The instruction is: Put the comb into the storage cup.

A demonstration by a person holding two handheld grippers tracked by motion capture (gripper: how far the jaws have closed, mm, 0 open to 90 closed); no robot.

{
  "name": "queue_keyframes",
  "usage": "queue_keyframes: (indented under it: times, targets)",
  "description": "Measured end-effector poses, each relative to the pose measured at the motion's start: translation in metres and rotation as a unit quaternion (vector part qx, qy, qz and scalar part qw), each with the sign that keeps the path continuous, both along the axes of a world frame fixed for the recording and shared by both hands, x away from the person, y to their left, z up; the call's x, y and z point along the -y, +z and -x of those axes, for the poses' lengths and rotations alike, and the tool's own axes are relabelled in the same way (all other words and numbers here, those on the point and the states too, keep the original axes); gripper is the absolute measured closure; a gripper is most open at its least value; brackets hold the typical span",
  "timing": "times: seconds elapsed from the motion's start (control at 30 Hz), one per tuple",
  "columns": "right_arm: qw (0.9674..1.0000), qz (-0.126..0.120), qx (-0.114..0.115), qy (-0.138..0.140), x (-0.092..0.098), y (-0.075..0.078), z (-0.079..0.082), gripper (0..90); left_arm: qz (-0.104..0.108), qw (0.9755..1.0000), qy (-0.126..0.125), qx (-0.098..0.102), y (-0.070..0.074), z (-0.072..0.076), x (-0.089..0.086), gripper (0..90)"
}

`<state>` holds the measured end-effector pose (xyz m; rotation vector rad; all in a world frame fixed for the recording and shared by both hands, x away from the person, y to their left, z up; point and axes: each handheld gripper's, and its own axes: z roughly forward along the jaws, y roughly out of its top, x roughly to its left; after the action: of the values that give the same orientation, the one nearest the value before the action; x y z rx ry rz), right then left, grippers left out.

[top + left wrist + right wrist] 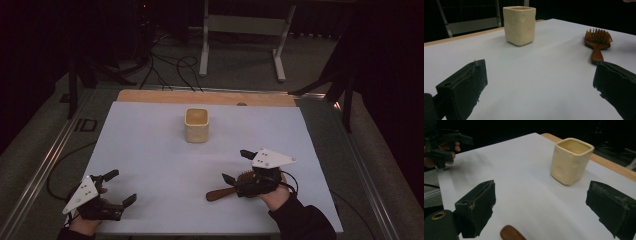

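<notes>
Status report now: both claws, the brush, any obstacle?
Left claw open, empty. Right claw open above the wooden hairbrush, not gripping. Cream cup stands apart; nothing blocks.

Black two-jaw tools (239, 166) with grey triangular plates (270, 158), dark sleeves (305, 220).

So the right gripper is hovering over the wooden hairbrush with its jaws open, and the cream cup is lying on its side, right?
Not quite: the cream cup stands upright, mouth up, as the high view shows. The rest holds: the right gripper is over the wooden hairbrush, jaws open.
</notes>
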<state>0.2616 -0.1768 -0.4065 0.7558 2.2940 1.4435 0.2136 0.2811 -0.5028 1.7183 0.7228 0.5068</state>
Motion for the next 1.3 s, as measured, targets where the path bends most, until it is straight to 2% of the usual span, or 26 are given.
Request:
queue_keyframes:
  times: [0.2, 0.67, 0.83, 1.07, 1.13, 1.3]
  targets:
    - [0.9998, 0.015, -0.006, 0.009, -0.014, -0.003, -0.006, 8.5, 0.000, 1.0000, 0.002, 0.004, 0.001, 0.000, 0.000, 0.0]
    - [0.9987, 0.023, -0.030, 0.035, -0.046, -0.016, -0.021, 8.5, -0.002, 1.0000, 0.001, 0.004, 0.000, 0.000, 0.000, 0.0]
    - [0.9977, 0.040, -0.036, 0.040, -0.056, -0.020, -0.025, 8.8, -0.001, 1.0000, 0.001, 0.003, 0.000, 0.000, 0.000, 0.0]
    - [0.9966, 0.054, -0.043, 0.046, -0.068, -0.027, -0.029, 13.8, 0.001, 1.0000, 0.000, 0.002, 0.000, 0.000, 0.000, 0.0]
    - [0.9954, 0.066, -0.051, 0.047, -0.073, -0.031, -0.030, 15.7, 0.001, 1.0000, 0.000, 0.001, 0.000, 0.000, 0.000, 0.1]
    - [0.9930, 0.088, -0.067, 0.042, -0.077, -0.042, -0.032, 26.0, 0.001, 1.0000, -0.001, 0.001, 0.000, 0.000, 0.000, 0.1]
